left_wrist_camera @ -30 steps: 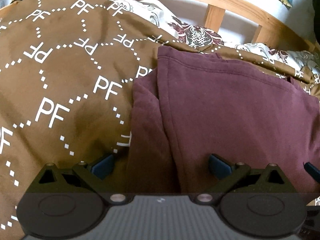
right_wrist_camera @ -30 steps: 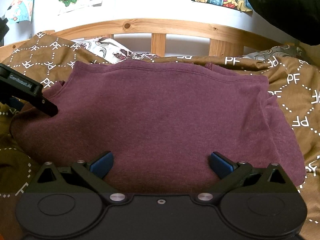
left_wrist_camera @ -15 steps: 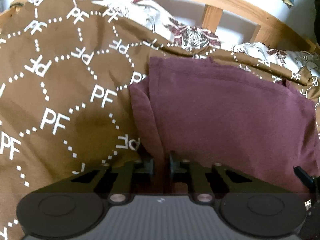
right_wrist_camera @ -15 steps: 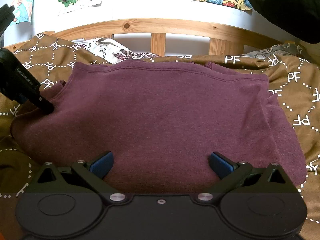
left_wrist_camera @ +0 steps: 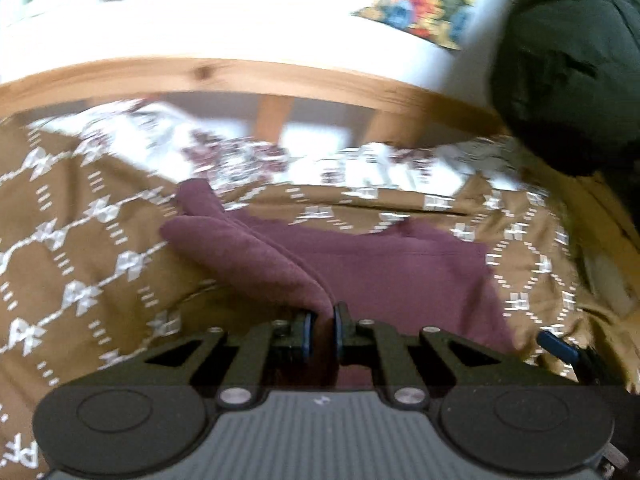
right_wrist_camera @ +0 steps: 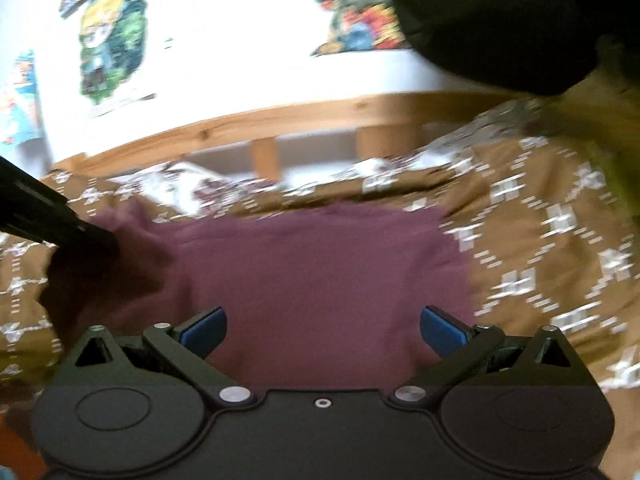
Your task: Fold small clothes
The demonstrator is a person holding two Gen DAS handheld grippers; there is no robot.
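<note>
Folding: under way, first fold only begun.
Left hand-held gripper (left_wrist_camera: pixel 320 330): just closed, pinching the edge of the maroon garment (left_wrist_camera: pixel 384 276), raised into a ridge.
Right hand-held gripper (right_wrist_camera: pixel 320 330): jaws wide, holding nothing, garment directly ahead on the bedspread (right_wrist_camera: pixel 560 248).
Remaining: carrying the edge across; further folds.

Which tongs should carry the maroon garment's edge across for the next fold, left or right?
Left. The left tongs are already shut on the maroon garment, its side edge pinched and lifted. The right tongs are open over it, gripping nothing.
</note>
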